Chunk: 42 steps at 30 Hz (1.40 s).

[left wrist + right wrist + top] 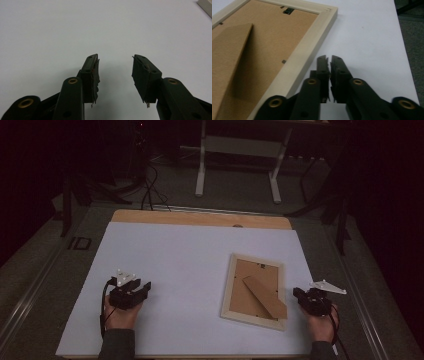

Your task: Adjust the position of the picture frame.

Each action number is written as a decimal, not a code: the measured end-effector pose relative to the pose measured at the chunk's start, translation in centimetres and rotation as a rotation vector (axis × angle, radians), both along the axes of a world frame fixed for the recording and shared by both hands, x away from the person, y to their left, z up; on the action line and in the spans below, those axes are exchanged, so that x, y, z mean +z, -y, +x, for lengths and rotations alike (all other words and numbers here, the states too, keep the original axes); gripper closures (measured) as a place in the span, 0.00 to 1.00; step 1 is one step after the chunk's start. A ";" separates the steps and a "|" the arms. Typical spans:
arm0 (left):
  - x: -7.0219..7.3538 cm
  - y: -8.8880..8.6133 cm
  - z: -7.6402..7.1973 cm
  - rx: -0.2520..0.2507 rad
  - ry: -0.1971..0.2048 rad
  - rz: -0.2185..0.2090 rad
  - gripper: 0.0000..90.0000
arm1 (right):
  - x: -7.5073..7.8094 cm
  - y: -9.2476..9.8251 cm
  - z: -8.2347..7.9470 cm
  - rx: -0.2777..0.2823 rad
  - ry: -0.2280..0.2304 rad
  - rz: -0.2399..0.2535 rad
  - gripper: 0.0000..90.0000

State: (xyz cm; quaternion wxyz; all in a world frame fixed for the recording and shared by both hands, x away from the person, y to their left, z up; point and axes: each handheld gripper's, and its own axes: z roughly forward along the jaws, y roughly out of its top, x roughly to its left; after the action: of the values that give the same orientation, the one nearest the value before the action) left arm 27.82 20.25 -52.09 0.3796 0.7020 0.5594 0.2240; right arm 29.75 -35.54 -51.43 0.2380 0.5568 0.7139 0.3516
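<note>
Picture frame [255, 292]: face down on the white sheet [190, 265] covering the tabletop [200, 218], right of centre and nearer the person's edge, turned a little askew. Brown backing board up, with the cardboard stand [265, 296] folded flat and slanting across it toward the near right corner. Probably laid this way to give access to the back, the small clips along the inner edge and the stand; no glass or photo to be seen from this side. In the right gripper view, pale wood border [309, 47] running diagonally, a dark hanger fitting [288, 10] near the top edge.

Right gripper [301, 296]: just beside the frame's near right corner, apart from it, not touching. Jaws drawn together with a mere sliver between, nothing held. Pointing along the frame's right side, tips low over the sheet. Right hand [321, 324] behind it, wrist low, forearm entering from the bottom edge. Likely poised to nudge or pry at the frame's edge.

Left gripper [135, 290]: well apart from the frame, over bare sheet at the left. Jaws [115, 72] standing partly apart, nothing between them. Left hand [119, 315] resting near the tabletop, sleeve at the bottom edge.
</note>
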 end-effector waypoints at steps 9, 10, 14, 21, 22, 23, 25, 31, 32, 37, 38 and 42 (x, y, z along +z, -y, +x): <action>0.3 0.7 -0.4 -0.020 0.012 -0.002 0.56 | -0.6 -1.1 0.6 0.013 -0.035 -0.009 1.00; 0.3 0.7 -0.4 -0.020 0.012 -0.002 0.56 | -0.7 -1.1 0.7 0.016 -0.039 -0.011 1.00; 0.2 0.7 -0.3 -0.016 0.007 0.004 0.55 | -0.9 -1.2 0.8 0.017 -0.048 -0.011 1.00; 0.2 1.2 -0.3 -0.040 0.008 0.020 0.61 | -1.3 -1.1 1.1 0.035 -0.074 0.010 1.00; 0.2 1.3 -0.3 -0.048 0.009 0.030 0.61 | -1.4 -1.2 1.1 0.041 -0.077 0.013 1.00; 0.2 1.3 -0.3 -0.050 0.011 0.031 0.61 | -1.4 -1.2 1.1 0.045 -0.081 0.018 1.00; 0.2 1.4 -0.3 -0.053 0.012 0.030 0.63 | -1.5 -1.3 1.1 0.060 -0.089 0.021 1.00; 0.2 1.7 -0.3 -0.084 0.017 0.049 0.69 | -1.5 -1.2 0.8 0.072 -0.095 0.030 1.00; 0.2 1.8 -0.3 -0.091 0.015 0.054 0.70 | -1.6 -1.2 0.8 0.078 -0.102 0.029 1.00; 0.2 1.9 -0.2 -0.106 0.014 0.058 0.73 | -1.7 -1.1 0.6 0.082 -0.108 0.038 1.00; 0.2 1.9 -0.2 -0.107 0.012 0.062 0.73 | -1.7 -1.1 0.6 0.082 -0.108 0.038 1.00; 0.1 2.0 -0.1 -0.108 0.010 0.066 0.76 | -1.7 -1.0 0.6 0.085 -0.112 0.047 1.00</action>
State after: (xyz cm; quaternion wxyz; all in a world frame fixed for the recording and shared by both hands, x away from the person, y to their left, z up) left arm 27.75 18.27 -52.02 0.3705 0.7423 0.5110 0.2251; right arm 30.30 -34.56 -53.11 0.1692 0.5502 0.7407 0.3463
